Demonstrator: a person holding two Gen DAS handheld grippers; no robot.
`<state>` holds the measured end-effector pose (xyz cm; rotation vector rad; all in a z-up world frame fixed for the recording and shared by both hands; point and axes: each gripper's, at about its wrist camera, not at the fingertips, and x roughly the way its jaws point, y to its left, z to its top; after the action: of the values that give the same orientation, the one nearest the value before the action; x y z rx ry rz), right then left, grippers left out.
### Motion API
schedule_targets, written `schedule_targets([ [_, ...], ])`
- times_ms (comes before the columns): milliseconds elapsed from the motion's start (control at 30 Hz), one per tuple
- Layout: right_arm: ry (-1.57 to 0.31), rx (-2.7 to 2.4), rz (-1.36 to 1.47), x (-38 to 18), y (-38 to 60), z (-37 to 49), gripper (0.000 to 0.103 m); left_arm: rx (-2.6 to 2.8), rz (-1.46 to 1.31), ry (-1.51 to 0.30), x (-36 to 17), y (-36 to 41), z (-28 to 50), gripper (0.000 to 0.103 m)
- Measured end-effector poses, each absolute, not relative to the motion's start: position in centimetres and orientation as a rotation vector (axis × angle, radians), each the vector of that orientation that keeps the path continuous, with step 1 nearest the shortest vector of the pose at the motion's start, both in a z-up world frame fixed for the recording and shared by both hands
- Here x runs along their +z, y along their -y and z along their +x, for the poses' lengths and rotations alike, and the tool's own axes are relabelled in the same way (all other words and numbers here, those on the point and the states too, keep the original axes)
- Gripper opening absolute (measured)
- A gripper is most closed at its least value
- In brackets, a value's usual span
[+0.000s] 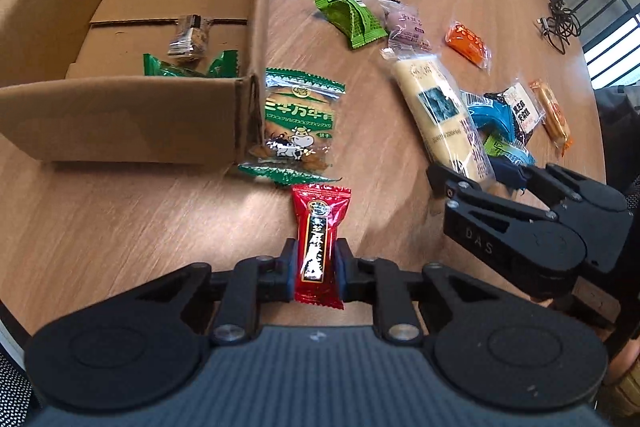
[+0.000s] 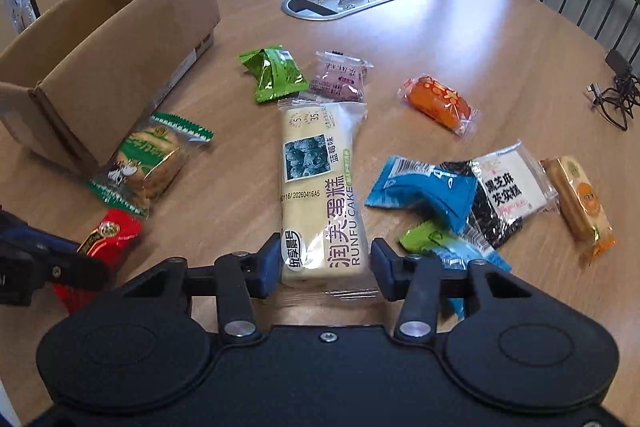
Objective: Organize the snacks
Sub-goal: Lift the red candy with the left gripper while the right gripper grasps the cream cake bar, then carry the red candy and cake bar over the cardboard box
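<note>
beside the cardboard box (image 1: 120, 115), left hand-held gripper (image 1: 316, 267) clamps red snack (image 1: 318, 247); right hand-held gripper (image 2: 324, 267) straddles cake bar (image 2: 320, 195), apart.

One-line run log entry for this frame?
left gripper: shut on red snack | right gripper: open, straddling cake bar | box: two snacks inside

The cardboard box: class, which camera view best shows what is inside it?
The left wrist view: it looks into the cardboard box at two snacks. The right wrist view shows only its outer walls and rim.
</note>
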<state>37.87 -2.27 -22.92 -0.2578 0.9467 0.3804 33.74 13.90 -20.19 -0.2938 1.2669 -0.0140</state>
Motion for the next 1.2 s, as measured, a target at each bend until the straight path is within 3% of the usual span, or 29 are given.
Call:
schedule_targets([
  [600,-1.024,0.253,0.048,-21.3,6.1,30.5,0.035,-0.008,-0.277,-1.187,-17.4,-13.5,31.2,0.018],
  [1200,-0.876,0.199,0.169,-16.3,5.1,26.4,0.035,0.019,-0.249,-1.076,-12.3,-13.7,27.9,0.018],
])
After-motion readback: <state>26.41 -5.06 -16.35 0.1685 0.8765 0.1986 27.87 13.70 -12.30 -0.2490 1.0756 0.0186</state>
